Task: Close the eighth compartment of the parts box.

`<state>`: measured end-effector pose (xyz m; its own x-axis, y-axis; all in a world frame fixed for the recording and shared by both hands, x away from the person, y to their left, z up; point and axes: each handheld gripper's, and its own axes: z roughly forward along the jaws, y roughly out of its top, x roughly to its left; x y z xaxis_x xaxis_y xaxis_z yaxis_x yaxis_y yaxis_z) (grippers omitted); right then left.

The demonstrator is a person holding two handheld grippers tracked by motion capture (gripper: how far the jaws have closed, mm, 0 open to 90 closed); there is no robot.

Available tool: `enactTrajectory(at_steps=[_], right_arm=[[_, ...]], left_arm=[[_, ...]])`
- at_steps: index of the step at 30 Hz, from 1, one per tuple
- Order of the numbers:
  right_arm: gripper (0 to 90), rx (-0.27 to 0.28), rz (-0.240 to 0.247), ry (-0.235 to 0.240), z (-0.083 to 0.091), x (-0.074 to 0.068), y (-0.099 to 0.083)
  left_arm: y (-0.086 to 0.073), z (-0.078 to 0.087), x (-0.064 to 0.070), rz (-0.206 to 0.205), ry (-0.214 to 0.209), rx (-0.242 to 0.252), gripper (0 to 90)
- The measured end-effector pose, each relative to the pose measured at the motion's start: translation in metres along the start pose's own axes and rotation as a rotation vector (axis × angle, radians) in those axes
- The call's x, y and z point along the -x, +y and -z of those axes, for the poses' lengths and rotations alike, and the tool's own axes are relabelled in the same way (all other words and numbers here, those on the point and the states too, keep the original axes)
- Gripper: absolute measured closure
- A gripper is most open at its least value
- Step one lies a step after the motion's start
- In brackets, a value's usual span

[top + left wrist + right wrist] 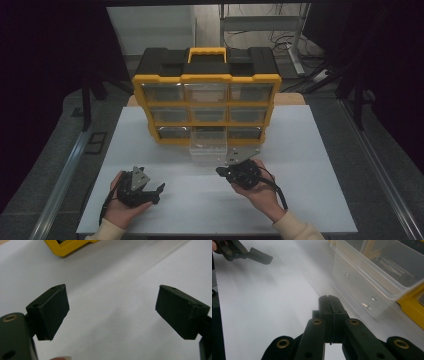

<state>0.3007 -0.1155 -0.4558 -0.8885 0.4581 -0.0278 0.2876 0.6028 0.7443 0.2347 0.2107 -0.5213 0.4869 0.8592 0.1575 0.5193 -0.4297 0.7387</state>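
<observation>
While the clear drawer (208, 146) stands pulled out of the yellow organizer (206, 102), the right gripper (223, 171), jaws closed and empty, waits beside it; the left gripper (159, 189) rests wide open. Next move probably needs the right jaws opened to grasp the drawer.

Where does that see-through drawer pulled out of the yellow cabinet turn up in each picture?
High view: the clear drawer juts from the bottom middle slot, centre of picture.
Left gripper view: not in it.
Right gripper view: upper right, beyond the shut jaws.
Shared landmark: the yellow cabinet frame.
</observation>
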Motion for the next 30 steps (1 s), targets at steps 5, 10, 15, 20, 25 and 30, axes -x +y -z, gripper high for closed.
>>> enactTrajectory(at_steps=[5,10,15,20,25,30], right_arm=[[90.0,0.002,-0.004,0.006,-0.01,0.001,0.008],[90.0,-0.008,-0.012,-0.001,-0.023,0.006,0.012],[89.9,-0.013,-0.041,-0.015,-0.034,0.017,0.012],[89.9,-0.016,-0.057,-0.033,-0.038,0.024,0.011],[89.9,-0.021,-0.049,-0.027,-0.045,0.026,0.01],[89.9,-0.023,-0.039,-0.027,-0.052,0.025,0.012]], left_arm=[[0.0,0.0,-0.001,-0.006,0.001,-0.005,12.1],[0.0,0.0,-0.001,-0.006,0.003,-0.004,12.1],[-0.001,0.0,-0.001,-0.002,0.002,-0.005,12.1],[-0.001,0.0,0.0,-0.003,0.001,-0.005,12.1],[0.0,0.0,0.0,-0.004,0.0,-0.006,12.1],[-0.001,0.0,0.0,-0.004,0.0,-0.008,12.1]])
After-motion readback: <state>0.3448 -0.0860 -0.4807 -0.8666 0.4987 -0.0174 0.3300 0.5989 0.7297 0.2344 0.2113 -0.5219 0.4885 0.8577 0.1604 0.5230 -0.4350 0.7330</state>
